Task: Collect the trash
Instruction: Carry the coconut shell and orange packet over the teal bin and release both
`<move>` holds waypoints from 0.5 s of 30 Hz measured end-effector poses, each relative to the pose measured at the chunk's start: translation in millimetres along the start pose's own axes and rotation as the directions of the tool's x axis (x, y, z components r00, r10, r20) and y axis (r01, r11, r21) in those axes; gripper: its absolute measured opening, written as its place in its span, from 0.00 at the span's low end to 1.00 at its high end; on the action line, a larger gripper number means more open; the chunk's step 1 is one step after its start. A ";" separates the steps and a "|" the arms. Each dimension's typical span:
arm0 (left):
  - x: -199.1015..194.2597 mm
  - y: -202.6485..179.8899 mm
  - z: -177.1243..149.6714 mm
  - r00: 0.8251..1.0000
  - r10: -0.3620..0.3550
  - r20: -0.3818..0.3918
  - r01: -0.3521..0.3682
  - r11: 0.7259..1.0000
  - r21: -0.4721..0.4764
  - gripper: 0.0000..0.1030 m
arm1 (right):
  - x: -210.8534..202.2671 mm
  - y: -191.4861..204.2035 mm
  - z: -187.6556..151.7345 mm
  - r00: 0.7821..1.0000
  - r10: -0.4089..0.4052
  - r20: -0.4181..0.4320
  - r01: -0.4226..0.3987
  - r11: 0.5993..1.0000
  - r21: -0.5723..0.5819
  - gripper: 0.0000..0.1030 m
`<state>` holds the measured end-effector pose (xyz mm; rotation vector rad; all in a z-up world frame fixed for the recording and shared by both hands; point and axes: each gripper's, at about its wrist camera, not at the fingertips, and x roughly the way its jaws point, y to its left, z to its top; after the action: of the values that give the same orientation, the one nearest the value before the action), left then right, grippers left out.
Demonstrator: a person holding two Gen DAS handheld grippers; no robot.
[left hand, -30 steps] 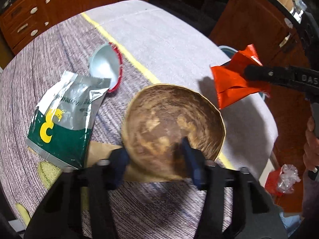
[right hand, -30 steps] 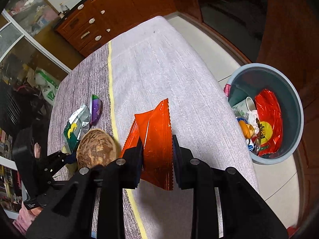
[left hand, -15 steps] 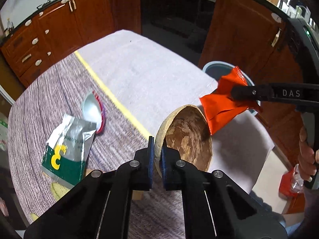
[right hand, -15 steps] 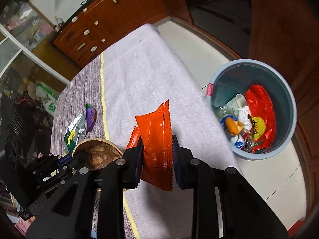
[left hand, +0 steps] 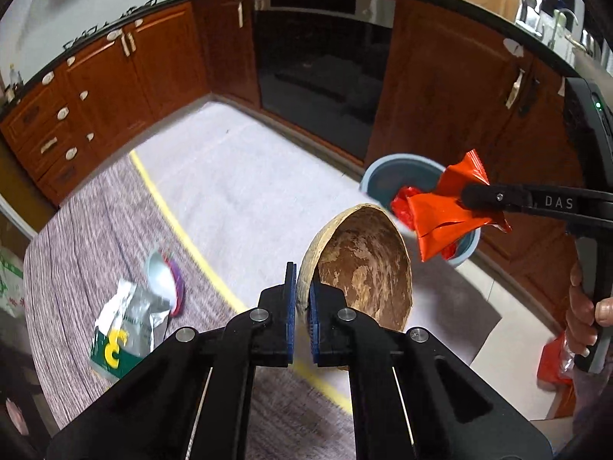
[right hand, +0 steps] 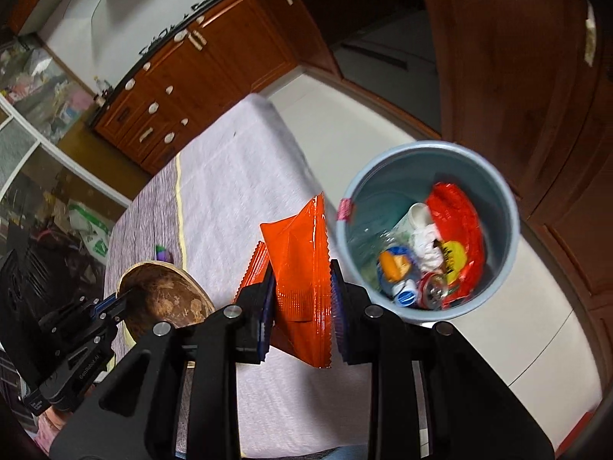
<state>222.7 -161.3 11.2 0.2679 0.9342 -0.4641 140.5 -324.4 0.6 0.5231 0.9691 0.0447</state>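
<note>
My left gripper (left hand: 301,299) is shut on the rim of a brown coconut shell half (left hand: 364,264) and holds it tilted above the table; it also shows in the right wrist view (right hand: 164,299). My right gripper (right hand: 302,287) is shut on an orange snack wrapper (right hand: 302,268), held in the air near the table's edge, beside the blue trash bin (right hand: 509,230). From the left wrist view the wrapper (left hand: 444,214) hangs in front of the bin (left hand: 383,176). The bin holds several pieces of trash.
A silver and green sachet (left hand: 126,326) and a round foil lid with a purple rim (left hand: 164,280) lie on the cloth-covered table (left hand: 237,191). Wooden cabinets (left hand: 115,88) and a dark oven (left hand: 322,76) stand behind. The bin stands on the floor beyond the table's edge.
My left gripper shut on the coconut shell's rim and lifted it off the table. My right gripper carried the orange wrapper toward the bin.
</note>
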 end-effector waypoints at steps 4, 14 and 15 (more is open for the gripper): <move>-3.3 -17.4 19.4 1.000 -0.010 0.027 0.009 0.999 0.033 0.06 | -22.1 -18.9 10.9 0.998 -0.016 0.058 0.015 0.999 0.030 0.24; 37.3 -86.7 65.8 0.996 -0.087 0.001 0.086 0.987 0.136 0.06 | -48.7 -94.2 30.3 0.985 -0.119 0.127 0.101 0.985 0.142 0.24; 45.0 -94.5 68.9 0.996 -0.091 -0.009 0.092 0.985 0.147 0.06 | -44.8 -103.7 30.7 0.984 -0.135 0.116 0.116 0.981 0.154 0.24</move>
<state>247.7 -284.2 11.6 0.3609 0.9186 -0.6192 119.2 -439.4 3.3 0.5918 0.8839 -0.1728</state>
